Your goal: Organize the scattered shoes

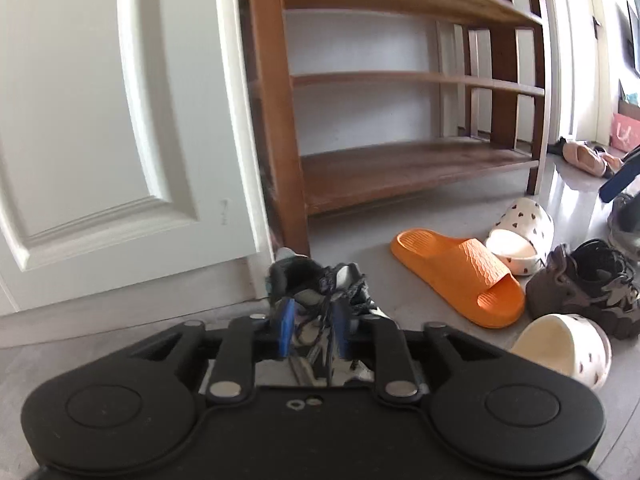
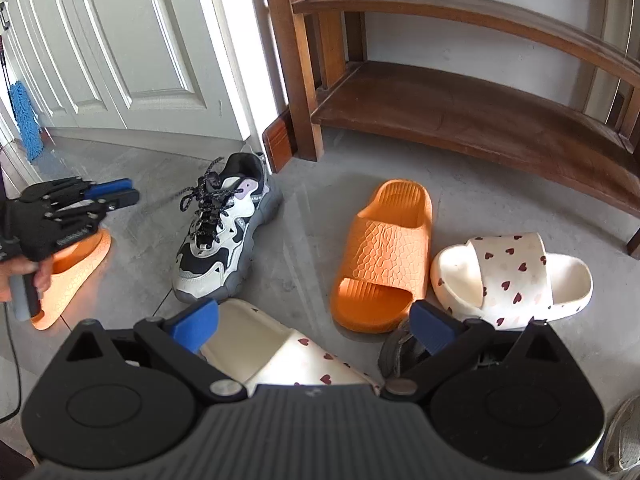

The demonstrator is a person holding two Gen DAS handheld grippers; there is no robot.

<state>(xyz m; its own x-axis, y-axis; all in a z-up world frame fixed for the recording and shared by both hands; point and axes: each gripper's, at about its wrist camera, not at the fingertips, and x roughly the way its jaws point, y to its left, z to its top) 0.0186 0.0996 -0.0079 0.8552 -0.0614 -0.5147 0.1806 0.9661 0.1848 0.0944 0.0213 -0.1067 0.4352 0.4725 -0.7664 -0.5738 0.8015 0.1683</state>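
Though laces trail loose, chunky blk/white sneaker (image 2: 228, 224) sits upright w/ grey sole.

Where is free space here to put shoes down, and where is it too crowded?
The bottom shelf of the wooden rack is bare, as is the shelf above. A free floor strip runs between the black-and-white sneaker and the orange slipper. Crowded: that slipper, the heart slipper beside it, the second heart slipper and a brown sneaker lie close together.

Left hand-held gripper (image 2: 120, 192): black plastic linkage body, blue pads, silver screws, grey handle, thin black cable.
Right hand-held gripper (image 2: 316, 326): black ribbed body, round side discs, blue pads.
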